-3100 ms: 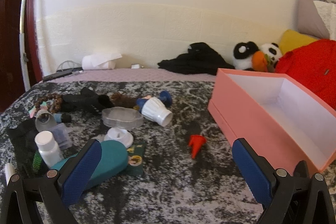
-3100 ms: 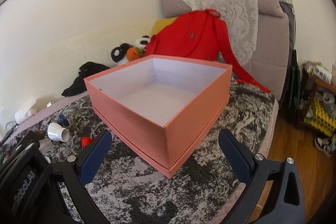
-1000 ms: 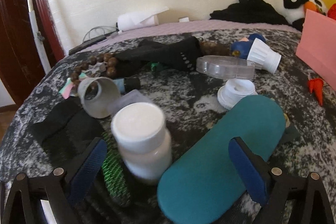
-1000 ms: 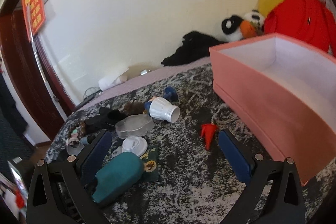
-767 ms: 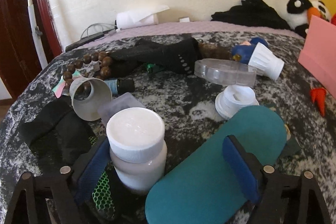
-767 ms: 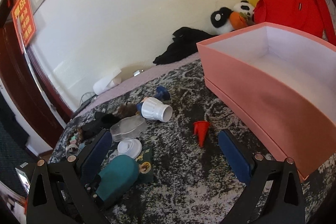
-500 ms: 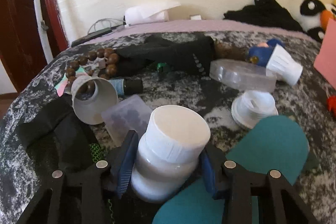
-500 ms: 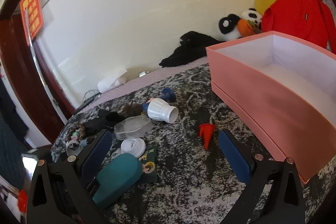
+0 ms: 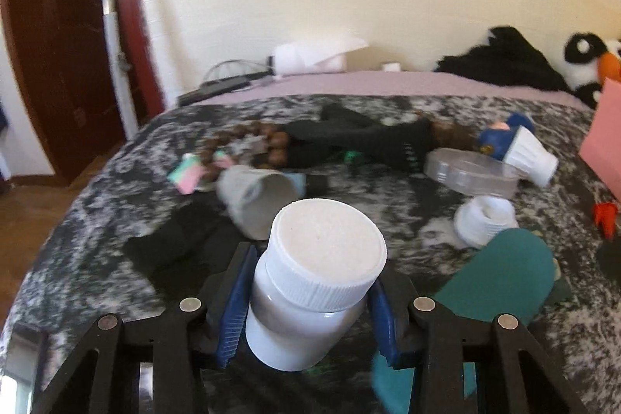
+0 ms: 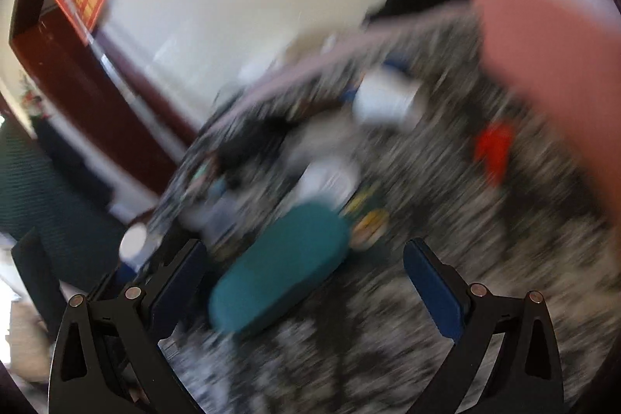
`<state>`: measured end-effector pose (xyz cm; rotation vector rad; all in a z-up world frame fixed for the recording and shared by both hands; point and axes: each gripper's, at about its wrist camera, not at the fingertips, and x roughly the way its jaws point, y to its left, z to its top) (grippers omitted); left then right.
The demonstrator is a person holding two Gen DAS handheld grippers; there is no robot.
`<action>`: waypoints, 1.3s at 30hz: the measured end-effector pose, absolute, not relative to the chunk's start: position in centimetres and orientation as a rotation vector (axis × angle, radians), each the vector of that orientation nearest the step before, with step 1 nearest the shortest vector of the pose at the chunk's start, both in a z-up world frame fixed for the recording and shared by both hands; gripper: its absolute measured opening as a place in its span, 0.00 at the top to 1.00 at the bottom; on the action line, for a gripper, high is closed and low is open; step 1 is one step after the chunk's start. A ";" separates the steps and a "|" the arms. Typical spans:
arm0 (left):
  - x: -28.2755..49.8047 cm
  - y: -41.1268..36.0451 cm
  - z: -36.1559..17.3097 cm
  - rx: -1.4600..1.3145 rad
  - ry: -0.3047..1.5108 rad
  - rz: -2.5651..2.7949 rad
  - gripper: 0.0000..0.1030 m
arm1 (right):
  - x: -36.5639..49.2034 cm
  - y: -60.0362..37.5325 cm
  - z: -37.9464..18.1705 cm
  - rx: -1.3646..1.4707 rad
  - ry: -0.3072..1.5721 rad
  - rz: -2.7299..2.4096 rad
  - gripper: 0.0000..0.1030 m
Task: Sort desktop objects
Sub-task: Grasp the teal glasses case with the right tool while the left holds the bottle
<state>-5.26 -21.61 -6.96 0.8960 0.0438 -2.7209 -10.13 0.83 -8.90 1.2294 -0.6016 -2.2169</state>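
White bottle [image 9: 310, 293] (capped, contents unseen) clamped by left gripper [image 9: 308, 301] fingers; right gripper [image 10: 306, 282] fingers wide.

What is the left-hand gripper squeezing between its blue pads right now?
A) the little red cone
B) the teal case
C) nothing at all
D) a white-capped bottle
D: in the left wrist view the left gripper has both blue pads pressed against the white-capped bottle.
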 end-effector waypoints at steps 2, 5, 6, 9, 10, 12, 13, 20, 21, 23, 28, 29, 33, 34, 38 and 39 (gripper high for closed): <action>-4.3 -22.8 -6.5 0.872 0.072 -2.708 0.55 | -10.3 -0.1 -10.4 1.320 -0.679 -2.090 0.00; -2.9 -24.0 -5.9 0.848 0.094 -2.699 0.55 | -10.5 -1.2 -12.5 1.425 -0.775 -1.947 0.00; -2.6 -24.2 -5.8 0.843 0.099 -2.698 0.55 | -10.6 -1.5 -13.1 1.450 -0.796 -1.934 0.00; -1.5 -24.9 -5.6 0.829 0.102 -2.696 0.55 | -11.1 -2.4 -14.3 1.477 -0.819 -1.990 0.00; -1.3 -25.0 -5.6 0.828 0.102 -2.693 0.55 | -11.3 -2.8 -14.5 1.464 -0.816 -2.010 0.00; -0.9 -25.4 -5.6 0.828 0.110 -2.689 0.55 | -11.9 -4.0 -14.4 1.404 -0.763 -2.055 0.00; -0.9 -25.5 -5.5 0.829 0.118 -2.689 0.55 | -12.3 -4.7 -14.4 1.371 -0.732 -2.079 0.00; -0.9 -24.9 -5.3 0.823 0.089 -2.701 0.55 | -13.7 -6.7 -14.7 1.183 -0.631 -2.133 0.45; -0.9 -24.8 -5.3 0.825 0.084 -2.703 0.55 | -13.8 -6.9 -14.7 1.159 -0.623 -2.131 0.47; -0.9 -24.6 -5.3 0.828 0.075 -2.706 0.55 | -13.9 -7.1 -14.6 1.114 -0.611 -2.131 0.49; -0.7 -24.7 -5.1 0.824 0.083 -2.712 0.55 | -12.1 -6.6 -11.8 1.014 -0.578 -2.180 0.58; -0.6 -24.6 -5.0 0.820 0.083 -2.713 0.55 | -11.7 -6.4 -11.2 0.997 -0.561 -2.205 0.59; -0.4 -24.3 -4.7 0.810 0.081 -2.715 0.55 | -10.0 -5.4 -8.8 0.927 -0.492 -2.305 0.59; -0.4 -24.1 -4.7 0.810 0.077 -2.716 0.55 | -9.6 -5.1 -8.2 0.909 -0.475 -2.329 0.59; -0.4 -23.1 -4.5 0.806 0.053 -2.722 0.55 | -7.9 -4.1 -5.8 0.833 -0.402 -2.424 0.59; -0.4 -22.8 -4.4 0.804 0.048 -2.725 0.55 | -7.5 -3.8 -5.3 0.814 -0.384 -2.447 0.59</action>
